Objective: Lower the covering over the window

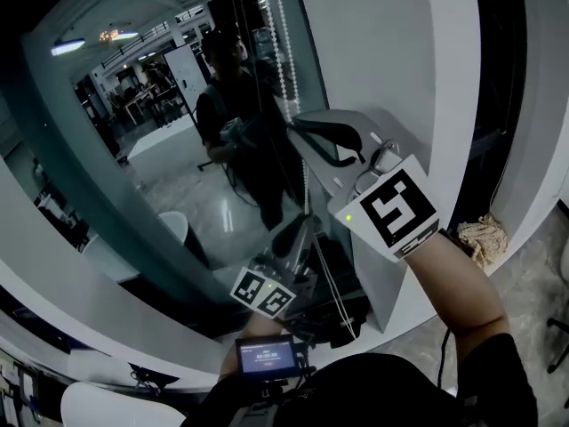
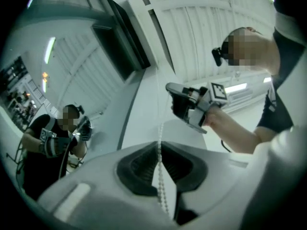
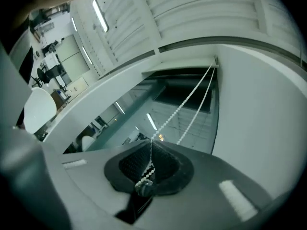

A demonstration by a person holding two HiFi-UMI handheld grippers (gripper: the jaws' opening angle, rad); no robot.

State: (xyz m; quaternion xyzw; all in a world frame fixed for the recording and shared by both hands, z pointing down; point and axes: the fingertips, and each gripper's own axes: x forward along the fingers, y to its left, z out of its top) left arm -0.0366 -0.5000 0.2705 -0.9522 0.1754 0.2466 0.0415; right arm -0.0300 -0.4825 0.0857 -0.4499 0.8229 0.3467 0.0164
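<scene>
The left gripper [image 2: 159,150] is closed, its fingers pinching the one bead chain [image 2: 161,195]. The right gripper [image 3: 150,151] is also clamped on that chain. One strand rises from its fingers and a second runs just beside, both to the window's [image 3: 144,110] top corner.

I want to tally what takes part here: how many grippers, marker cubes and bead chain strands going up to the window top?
Grey two-jaw grippers: 2 (left gripper, right gripper)
Black-and-white marker cubes: 2
White bead chain strands: 2
Total: 6
</scene>
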